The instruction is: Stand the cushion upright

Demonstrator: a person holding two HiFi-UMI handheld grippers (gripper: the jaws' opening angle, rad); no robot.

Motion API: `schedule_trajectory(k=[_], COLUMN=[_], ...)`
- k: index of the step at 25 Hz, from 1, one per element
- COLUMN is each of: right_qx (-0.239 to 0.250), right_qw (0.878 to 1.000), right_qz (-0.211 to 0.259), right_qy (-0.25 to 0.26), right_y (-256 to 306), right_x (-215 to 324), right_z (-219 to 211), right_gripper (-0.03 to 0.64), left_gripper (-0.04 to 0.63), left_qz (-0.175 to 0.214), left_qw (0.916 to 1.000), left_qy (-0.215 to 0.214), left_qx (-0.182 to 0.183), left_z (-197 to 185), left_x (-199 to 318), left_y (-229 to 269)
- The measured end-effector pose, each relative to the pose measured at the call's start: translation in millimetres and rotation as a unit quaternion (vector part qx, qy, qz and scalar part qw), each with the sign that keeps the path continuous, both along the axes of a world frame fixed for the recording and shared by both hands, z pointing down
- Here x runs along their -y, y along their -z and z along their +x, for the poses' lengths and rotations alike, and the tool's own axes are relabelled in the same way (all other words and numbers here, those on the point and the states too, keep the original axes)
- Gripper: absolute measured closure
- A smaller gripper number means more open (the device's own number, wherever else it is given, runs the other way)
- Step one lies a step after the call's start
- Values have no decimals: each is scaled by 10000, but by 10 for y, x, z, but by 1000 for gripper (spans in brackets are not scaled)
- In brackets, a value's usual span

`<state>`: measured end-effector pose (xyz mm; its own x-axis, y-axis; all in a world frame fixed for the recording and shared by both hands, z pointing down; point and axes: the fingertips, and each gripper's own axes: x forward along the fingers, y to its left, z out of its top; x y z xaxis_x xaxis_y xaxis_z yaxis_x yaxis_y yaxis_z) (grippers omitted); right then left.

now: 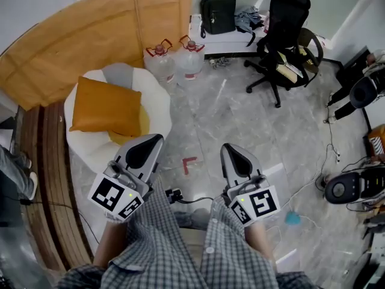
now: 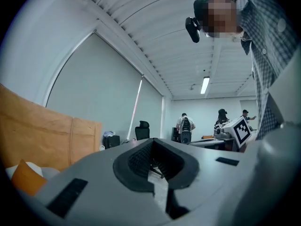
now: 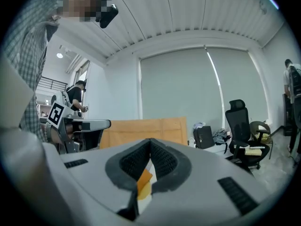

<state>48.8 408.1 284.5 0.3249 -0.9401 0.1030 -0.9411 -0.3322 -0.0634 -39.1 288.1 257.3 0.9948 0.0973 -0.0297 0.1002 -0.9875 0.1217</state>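
The orange cushion lies slumped on the white chair, far left. The left gripper and right gripper have fingers pressed together, empty; left unopened, they would likely just shove the soft cushion, letting it flop

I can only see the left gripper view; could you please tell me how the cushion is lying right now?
Observer: The orange cushion lies on its broad face on the white chair, not upright.
Operator: Thank you. Is my left gripper touching it?
Observer: No, the left gripper hovers by the chair's near edge, clear of the cushion.
Operator: And the right gripper?
Observer: The right gripper is off to the right, away from the chair, with its fingers shut on nothing.
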Motion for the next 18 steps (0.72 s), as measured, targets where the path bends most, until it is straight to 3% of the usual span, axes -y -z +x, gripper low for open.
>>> schedule_trajectory(k=[12, 18], right_qx=[-11, 10], right_qw=[9982, 9985], right_qz=[-279, -337], right_qy=[-535, -432], right_y=[-105, -143], right_x=[-58, 50], right_z=[262, 539], right_gripper=[611, 611], left_gripper=[588, 588], left_qz=[-159, -194], left_qw=[9985, 9991], left_qy=[-520, -367], left_qx=[46, 128], left_z=[394, 601], left_x=[44, 164], left_y=[-121, -168])
